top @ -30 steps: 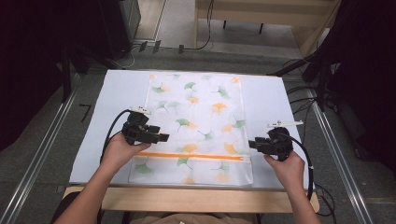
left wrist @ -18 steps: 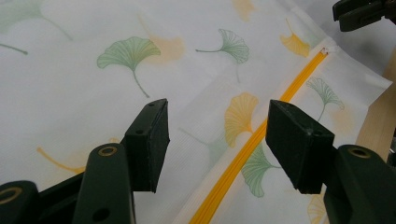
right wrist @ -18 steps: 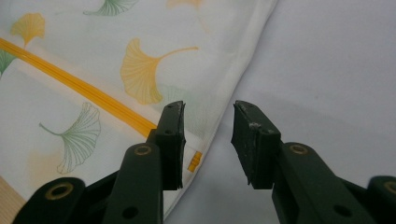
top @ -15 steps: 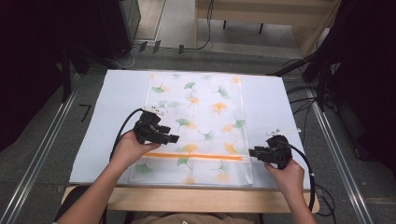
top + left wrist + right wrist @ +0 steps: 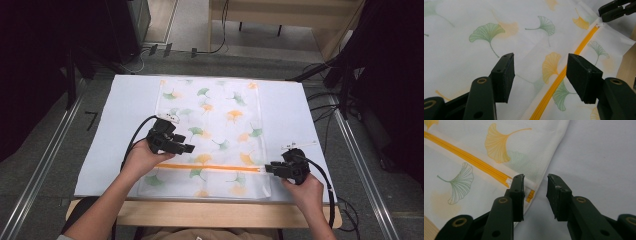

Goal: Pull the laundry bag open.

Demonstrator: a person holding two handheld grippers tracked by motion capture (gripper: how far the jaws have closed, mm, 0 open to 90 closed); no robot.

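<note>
A white cloth bag [image 5: 210, 115] printed with green and orange ginkgo leaves lies flat on the pale mat [image 5: 115, 125]. An orange zipper [image 5: 210, 166] runs across its near part. My left gripper [image 5: 187, 148] hovers open over the bag just above the zipper [image 5: 556, 83], with nothing between its jaws [image 5: 540, 75]. My right gripper [image 5: 268, 168] sits at the zipper's right end [image 5: 469, 157]. Its jaws [image 5: 536, 192] have just been closing. They straddle the bag's right edge with a gap still showing, and the pads do not press on the cloth.
The mat covers a wooden table whose front edge [image 5: 210, 212] lies just below the bag. Metal rails [image 5: 45, 165] run along both sides. Cables [image 5: 325, 107] lie on the floor to the right. The right gripper [image 5: 615, 10] shows at the far end of the zipper in the left gripper view.
My left gripper has moved right, from the bag's left edge to over the cloth. The right gripper has barely shifted, and its jaws stand narrower.
</note>
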